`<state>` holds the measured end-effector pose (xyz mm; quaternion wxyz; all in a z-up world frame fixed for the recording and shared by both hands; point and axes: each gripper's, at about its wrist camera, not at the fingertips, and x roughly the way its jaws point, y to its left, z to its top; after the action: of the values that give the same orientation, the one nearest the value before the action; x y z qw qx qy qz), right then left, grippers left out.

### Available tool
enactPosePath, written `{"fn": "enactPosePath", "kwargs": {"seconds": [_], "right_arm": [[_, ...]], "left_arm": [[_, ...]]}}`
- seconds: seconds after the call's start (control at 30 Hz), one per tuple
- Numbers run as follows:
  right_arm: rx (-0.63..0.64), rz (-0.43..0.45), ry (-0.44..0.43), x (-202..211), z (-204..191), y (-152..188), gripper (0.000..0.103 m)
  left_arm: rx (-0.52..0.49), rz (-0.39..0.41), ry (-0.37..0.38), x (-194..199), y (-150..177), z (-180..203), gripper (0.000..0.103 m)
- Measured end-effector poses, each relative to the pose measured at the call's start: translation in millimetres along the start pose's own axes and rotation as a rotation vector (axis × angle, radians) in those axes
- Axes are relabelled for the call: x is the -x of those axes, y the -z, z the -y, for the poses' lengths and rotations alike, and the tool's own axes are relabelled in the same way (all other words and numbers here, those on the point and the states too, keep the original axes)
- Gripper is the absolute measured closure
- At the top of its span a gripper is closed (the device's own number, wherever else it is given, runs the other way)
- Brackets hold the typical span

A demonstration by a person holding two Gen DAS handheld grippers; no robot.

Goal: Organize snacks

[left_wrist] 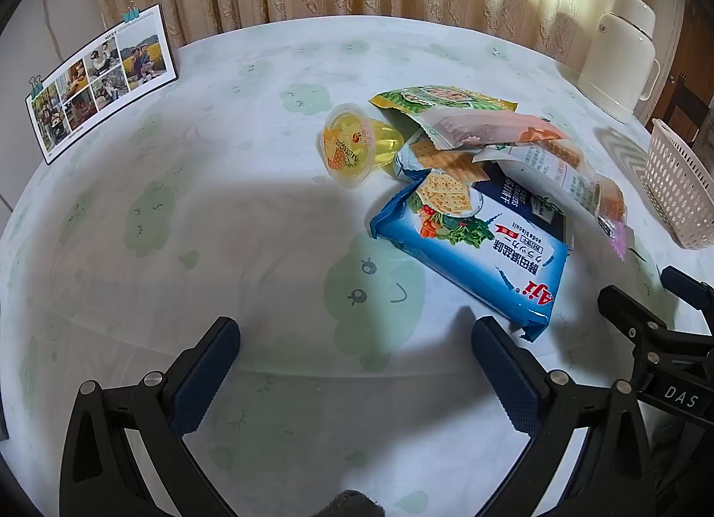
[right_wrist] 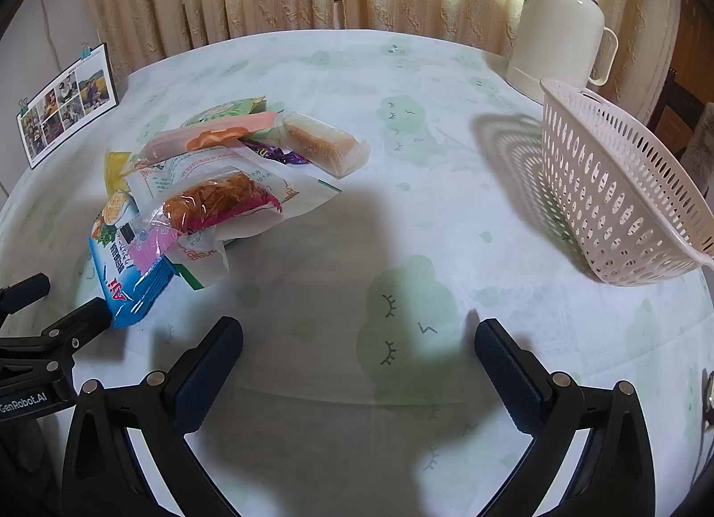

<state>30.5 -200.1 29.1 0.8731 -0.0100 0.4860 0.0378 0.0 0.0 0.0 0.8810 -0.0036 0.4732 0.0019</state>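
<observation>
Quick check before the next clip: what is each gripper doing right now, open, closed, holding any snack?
Left gripper: open, holding nothing, just short of the blue cracker pack.
Right gripper: open, holding nothing, over bare tablecloth.

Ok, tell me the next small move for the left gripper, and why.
Probably ease the open left gripper forward onto the blue cracker packet: it lies nearest, at the pile's front edge, both grippers are empty, and the pale perforated plastic basket shows nothing inside.
</observation>
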Motion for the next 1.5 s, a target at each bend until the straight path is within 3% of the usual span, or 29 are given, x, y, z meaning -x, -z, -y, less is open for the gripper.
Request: {"fn": "enactPosePath", "kwargs": {"seconds": [1.5], "right_arm": [[0.052, -0.018, -0.037, -6.0, 1.5, -6.2, 0.0]], "left_arm": [[-0.001, 0.001, -0.001, 0.0, 0.0, 0.0, 0.0]]}}
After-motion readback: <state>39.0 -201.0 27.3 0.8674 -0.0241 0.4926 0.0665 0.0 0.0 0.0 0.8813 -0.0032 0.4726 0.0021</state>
